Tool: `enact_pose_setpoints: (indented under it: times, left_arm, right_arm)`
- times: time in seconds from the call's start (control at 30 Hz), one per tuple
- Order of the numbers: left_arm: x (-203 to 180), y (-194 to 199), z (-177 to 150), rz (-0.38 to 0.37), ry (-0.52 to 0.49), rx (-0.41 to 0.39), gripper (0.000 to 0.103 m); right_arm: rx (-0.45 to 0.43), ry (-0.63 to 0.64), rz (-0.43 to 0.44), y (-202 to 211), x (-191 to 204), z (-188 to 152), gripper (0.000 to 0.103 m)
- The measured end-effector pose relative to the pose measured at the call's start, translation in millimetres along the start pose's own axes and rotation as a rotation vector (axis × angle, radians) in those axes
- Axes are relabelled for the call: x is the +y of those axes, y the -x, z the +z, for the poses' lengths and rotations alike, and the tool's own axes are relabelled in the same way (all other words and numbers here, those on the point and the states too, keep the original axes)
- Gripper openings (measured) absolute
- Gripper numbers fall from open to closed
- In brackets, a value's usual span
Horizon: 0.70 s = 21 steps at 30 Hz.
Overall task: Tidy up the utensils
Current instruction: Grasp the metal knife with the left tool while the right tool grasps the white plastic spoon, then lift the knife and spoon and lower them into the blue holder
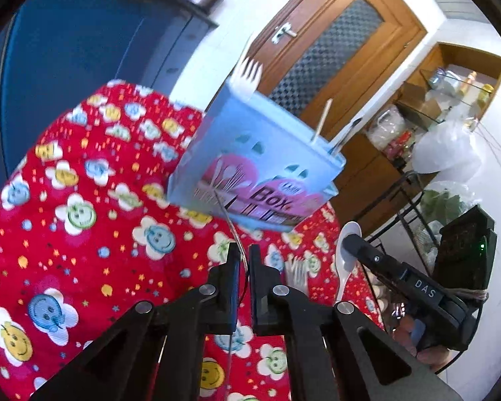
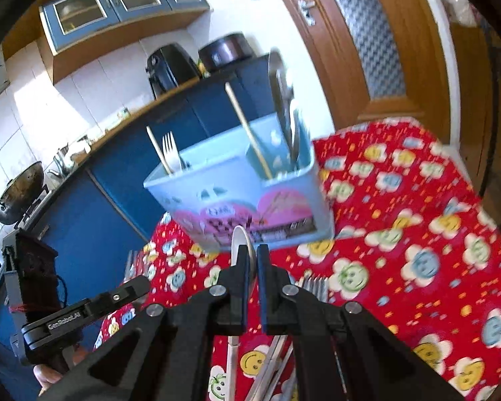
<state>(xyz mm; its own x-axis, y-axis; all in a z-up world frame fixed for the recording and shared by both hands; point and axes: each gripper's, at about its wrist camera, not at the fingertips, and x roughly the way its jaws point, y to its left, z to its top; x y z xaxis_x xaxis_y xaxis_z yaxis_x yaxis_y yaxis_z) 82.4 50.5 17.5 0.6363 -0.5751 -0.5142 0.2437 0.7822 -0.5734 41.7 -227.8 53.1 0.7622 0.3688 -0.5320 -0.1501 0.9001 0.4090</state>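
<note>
A light blue utensil box (image 1: 257, 163) with a pink label stands on the red smiley tablecloth (image 1: 83, 217); it also shows in the right wrist view (image 2: 243, 193). It holds a white plastic fork (image 1: 247, 73), a wooden chopstick (image 1: 322, 118) and a metal spoon (image 2: 282, 100). My left gripper (image 1: 244, 250) is shut on a thin metal utensil (image 1: 232, 224), seen edge-on, just in front of the box. My right gripper (image 2: 253, 250) is shut on a white plastic spoon (image 2: 239, 240), which also shows in the left wrist view (image 1: 347, 257). Both are held above the cloth.
More forks lie on the cloth (image 1: 295, 272) below the grippers, and utensils lie there (image 2: 274, 361) in the right wrist view. A blue cabinet (image 1: 83, 50) stands behind the table. A wooden door (image 1: 334, 53) and cluttered shelves (image 1: 444, 110) are to the right.
</note>
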Motion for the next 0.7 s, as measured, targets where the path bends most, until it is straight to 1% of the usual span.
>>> enact_pose_setpoints:
  times: [0.23, 0.47, 0.7]
  left_arm:
    - [-21, 16, 14, -0.017, -0.060, -0.064, 0.003]
    - [-36, 23, 33, -0.049, -0.086, -0.118, 0.002]
    - [-47, 23, 43, -0.053, -0.099, -0.147, 0.002]
  right_arm:
    - [-0.067, 0.014, -0.030, 16, 0, 17, 0.006]
    - [-0.120, 0.038, -0.061, 28, 2, 29, 0.006]
    - [-0.154, 0.044, -0.064, 37, 0, 39, 0.006]
